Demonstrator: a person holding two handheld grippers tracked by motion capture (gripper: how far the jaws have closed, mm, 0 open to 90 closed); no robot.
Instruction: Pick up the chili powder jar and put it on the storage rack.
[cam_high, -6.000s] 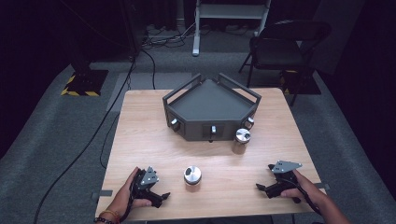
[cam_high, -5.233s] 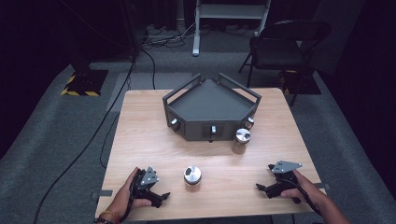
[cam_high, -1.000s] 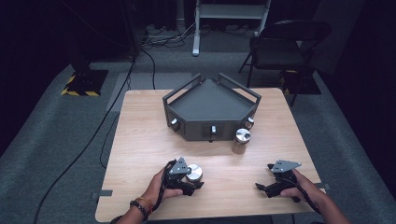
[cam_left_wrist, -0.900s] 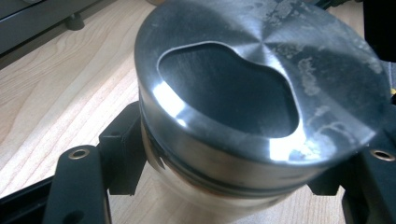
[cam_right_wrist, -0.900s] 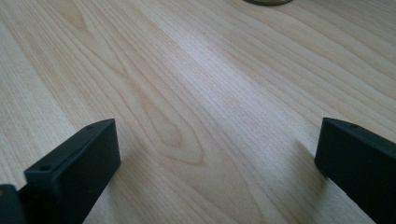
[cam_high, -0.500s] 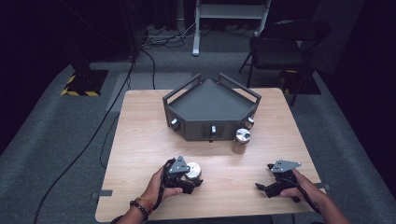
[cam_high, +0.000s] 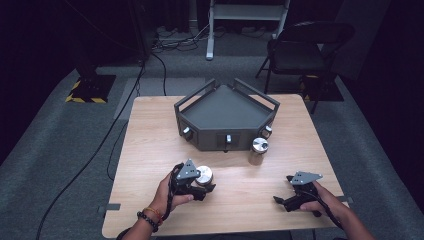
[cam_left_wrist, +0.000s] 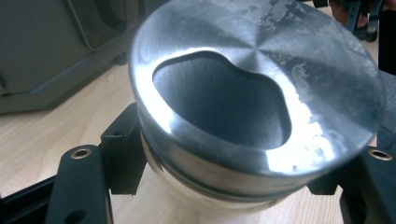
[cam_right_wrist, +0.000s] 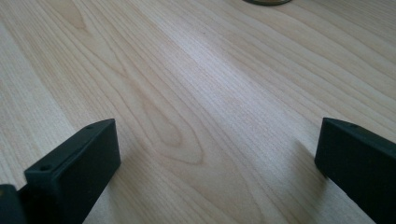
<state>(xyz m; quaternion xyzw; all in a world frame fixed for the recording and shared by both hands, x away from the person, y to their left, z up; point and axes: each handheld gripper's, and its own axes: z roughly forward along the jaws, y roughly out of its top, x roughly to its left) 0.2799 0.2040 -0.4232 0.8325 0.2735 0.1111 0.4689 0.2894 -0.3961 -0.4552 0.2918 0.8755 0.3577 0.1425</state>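
Note:
A short shiny metal cylinder (cam_high: 204, 175) with a kidney-shaped recess in its top (cam_left_wrist: 224, 107) stands on the wooden table near the front middle. My left gripper (cam_high: 206, 186) is shut on it; in the left gripper view my left gripper (cam_left_wrist: 243, 186) has its black jaws pressed against both sides below the rim. My right gripper (cam_high: 281, 202) rests near the table's front right, and in the right gripper view my right gripper (cam_right_wrist: 215, 158) is open, with bare wood between its jaws.
A grey angular box (cam_high: 225, 117) with knobs on its front faces sits at the table's back middle. A second metal cylinder (cam_high: 258, 150) stands upright just in front of the box's right corner. A dark chair (cam_high: 300, 50) stands beyond the table.
My left gripper came from the table's front left over to the cylinder and closed around it. In the last second it barely shifted. The right gripper has stayed put.

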